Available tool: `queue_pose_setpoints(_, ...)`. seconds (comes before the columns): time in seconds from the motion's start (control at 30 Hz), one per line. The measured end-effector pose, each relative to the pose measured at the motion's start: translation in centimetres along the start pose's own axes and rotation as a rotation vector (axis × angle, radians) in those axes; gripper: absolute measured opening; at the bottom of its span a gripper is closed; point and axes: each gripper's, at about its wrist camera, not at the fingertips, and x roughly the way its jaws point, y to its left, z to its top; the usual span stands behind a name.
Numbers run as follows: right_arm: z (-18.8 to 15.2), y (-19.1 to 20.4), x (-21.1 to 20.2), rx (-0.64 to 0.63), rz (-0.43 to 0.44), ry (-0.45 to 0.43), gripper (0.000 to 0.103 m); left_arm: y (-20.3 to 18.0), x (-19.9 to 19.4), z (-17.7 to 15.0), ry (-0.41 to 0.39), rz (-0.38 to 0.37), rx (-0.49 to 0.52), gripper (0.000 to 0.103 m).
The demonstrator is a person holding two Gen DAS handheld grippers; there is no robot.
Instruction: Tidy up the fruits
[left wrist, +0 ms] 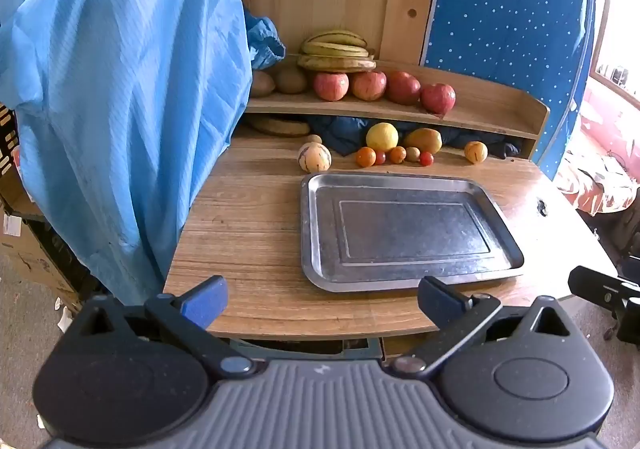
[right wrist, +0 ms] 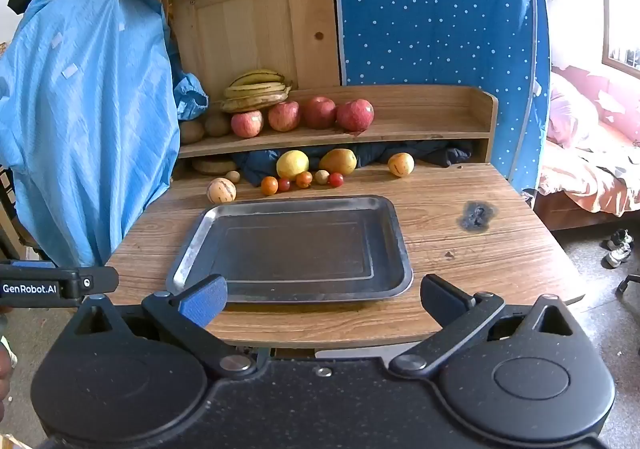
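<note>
Left gripper [left wrist: 322, 301] low centre of its frame, jaws spread wide, nothing between. Metal tray [left wrist: 316, 233] bare, just ahead and slightly right, long axis across frame. Small fruits [left wrist: 384, 155] in a row beyond the tray's far edge, mid frame; apples [left wrist: 368, 85] on shelf above. Right gripper [right wrist: 324, 299] equally spread, empty, tray [right wrist: 188, 249] dead ahead. Fruits [right wrist: 304, 179] straight forward; judged neither hand clearly nearer.

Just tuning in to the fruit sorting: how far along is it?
Nothing looks done: the tray holds no fruit. Nothing is in hand either; the left gripper and right gripper are open, short of the tray. Left: the apples and bananas on the shelf, the tomatoes and other fruit on the table.
</note>
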Motion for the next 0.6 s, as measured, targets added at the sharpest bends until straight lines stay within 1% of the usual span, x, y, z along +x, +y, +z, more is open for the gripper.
queue_pose_setpoints(0.27, -0.03, -0.17, 0.32, -0.001, 0.0, 0.005, 0.103, 0.04, -0.09, -0.03, 0.006, -0.003, -0.001, 0.103)
queue_pose_setpoints(0.5, -0.17, -0.42, 0.42, 0.001, -0.001, 0.006, 0.103, -0.17, 0.53, -0.92, 0.008, -0.002, 0.0, 0.103)
queue_pose_setpoints(0.6, -0.13, -0.48, 0.55, 0.0, 0.0, 0.01, 0.103, -0.5, 0.64, -0.58, 0.016, 0.002, 0.002, 0.103)
